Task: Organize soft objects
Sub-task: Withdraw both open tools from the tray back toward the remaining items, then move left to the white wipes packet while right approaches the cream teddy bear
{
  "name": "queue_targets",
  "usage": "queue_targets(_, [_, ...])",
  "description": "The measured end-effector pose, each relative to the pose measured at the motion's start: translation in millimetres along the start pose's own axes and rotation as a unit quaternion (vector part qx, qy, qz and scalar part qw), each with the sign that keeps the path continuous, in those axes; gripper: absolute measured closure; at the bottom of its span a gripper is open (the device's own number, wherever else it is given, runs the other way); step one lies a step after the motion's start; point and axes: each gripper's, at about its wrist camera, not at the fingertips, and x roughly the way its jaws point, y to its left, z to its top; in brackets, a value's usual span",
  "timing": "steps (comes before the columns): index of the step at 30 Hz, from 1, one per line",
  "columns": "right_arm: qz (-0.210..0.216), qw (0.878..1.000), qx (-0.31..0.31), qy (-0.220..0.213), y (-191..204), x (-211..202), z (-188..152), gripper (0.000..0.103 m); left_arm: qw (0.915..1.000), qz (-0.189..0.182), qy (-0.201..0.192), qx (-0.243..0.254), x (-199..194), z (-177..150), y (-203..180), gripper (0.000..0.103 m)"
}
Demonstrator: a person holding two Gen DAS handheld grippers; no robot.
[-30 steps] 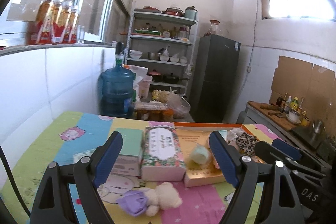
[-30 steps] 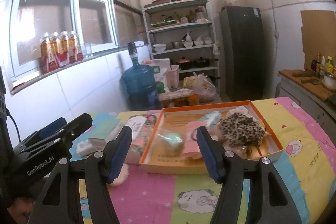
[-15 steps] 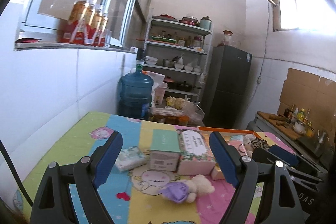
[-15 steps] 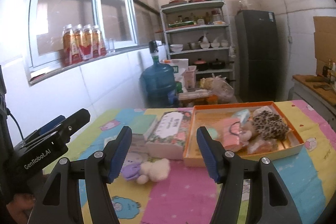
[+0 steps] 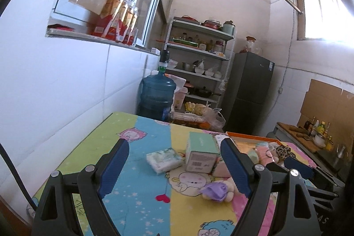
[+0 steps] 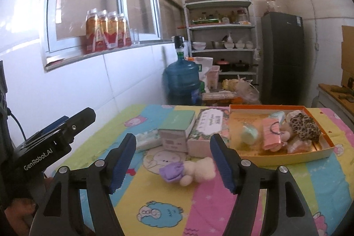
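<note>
Item: small cream plush bear in a lilac knitted top (image 6: 188, 170), lying on its side on the cartoon-print tablecloth (image 6: 221, 202), at 7 o'clock from the orange cardboard tray (image 6: 285, 157) of soft goods.
Handling, judged: light, squashy, non-slip; take it across the torso.
Left gripper (image 5: 174, 167): spread, empty.
Right gripper (image 6: 172, 162): has just been opening, empty, bear beyond its tips.

A blue water jug (image 6: 181, 76) stands by the white tiled wall, a metal shelf (image 6: 221, 25) of crockery and a dark fridge (image 6: 282, 56) behind; bottles (image 6: 106, 31) line the windowsill.
</note>
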Motion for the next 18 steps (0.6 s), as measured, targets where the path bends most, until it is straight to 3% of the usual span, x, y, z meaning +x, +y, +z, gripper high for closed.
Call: queue_targets(18, [-0.001, 1.000, 0.001, 0.021, 23, 19, -17, 0.027, 0.9996, 0.011, 0.015, -0.022, 4, -10, 38, 0.019])
